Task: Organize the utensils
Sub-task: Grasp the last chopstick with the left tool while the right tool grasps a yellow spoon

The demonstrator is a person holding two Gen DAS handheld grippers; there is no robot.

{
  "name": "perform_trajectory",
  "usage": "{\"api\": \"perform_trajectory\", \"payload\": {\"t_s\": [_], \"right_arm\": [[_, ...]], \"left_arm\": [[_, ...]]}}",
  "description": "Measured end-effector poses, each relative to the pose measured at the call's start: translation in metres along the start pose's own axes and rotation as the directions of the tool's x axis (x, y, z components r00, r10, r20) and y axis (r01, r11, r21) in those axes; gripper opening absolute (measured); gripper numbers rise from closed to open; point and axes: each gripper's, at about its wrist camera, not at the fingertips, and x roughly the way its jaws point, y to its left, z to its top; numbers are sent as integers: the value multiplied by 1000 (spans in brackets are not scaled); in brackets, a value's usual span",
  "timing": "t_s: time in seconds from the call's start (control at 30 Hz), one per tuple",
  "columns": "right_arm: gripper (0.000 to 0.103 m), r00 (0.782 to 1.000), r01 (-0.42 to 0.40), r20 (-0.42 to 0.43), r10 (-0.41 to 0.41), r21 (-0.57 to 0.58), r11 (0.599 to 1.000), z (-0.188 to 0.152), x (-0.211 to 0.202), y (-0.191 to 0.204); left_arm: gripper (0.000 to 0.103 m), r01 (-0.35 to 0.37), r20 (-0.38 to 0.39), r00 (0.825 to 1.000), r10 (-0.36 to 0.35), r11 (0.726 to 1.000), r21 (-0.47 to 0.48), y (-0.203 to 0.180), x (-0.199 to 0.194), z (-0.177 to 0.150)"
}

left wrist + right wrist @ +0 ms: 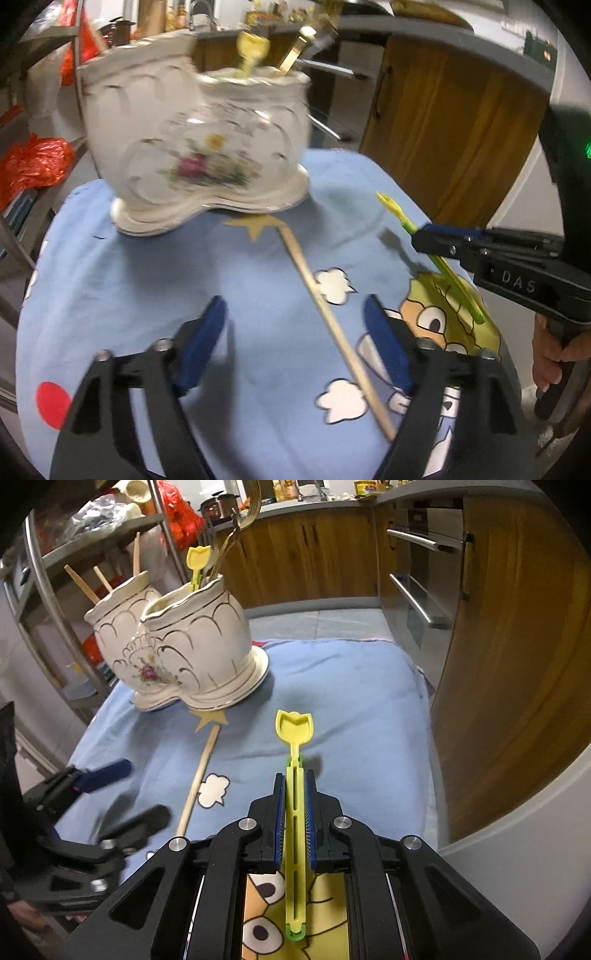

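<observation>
Your right gripper point(293, 808) is clenched on the yellow spoon point(294, 775), pads pressing its slotted handle about midway, so the tulip-shaped bowl sticks out ahead and the green end hangs back under the jaws. It appears lifted just off the blue cloth point(351, 686). That grip is narrow and the plastic is slick; if you swing it fast toward the holder point(207, 653), the spoon may pivot between the pads and miss the mouth.

The holder's near cup already carries another yellow spoon and metal cutlery, so the opening is crowded. Come in too low and you could knock the rim; the holder stands on soft cloth and may rock or tip.

Your left gripper point(295, 343) is spread with nothing in it, jaws on either side of the wooden stick point(332, 321), which lies on the cloth well short of the holder. Close off-centre and the stick may roll away or you may pinch cloth with it. Both tools are near each other, so mind a collision.
</observation>
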Motion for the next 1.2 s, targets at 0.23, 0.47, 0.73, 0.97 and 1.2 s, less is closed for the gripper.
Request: {"api": "perform_trajectory", "payload": {"t_s": [0.23, 0.47, 0.73, 0.97, 1.2], "right_arm": [[11, 1000, -6, 12, 6, -2, 1000, 0, -4, -2], [11, 1000, -20, 1, 20, -42, 999, -5, -4, 8], [11, 996, -65, -72, 54, -154, 986, -13, 5, 32], [11, 992, -83, -112, 58, -234, 969, -18, 13, 56], [12, 989, -64, -146, 23, -284, 957, -23, 22, 66]], "left_arm": [[29, -45, -43, 998, 50, 993, 109, -35, 16, -4], [6, -71, -45, 996, 76, 991, 115, -32, 18, 0], [6, -23, -29, 999, 27, 988, 150, 4, -22, -4], [6, -52, -78, 995, 63, 989, 135, 42, -26, -10], [6, -38, -118, 992, 53, 991, 130, 50, -17, -12]]}}
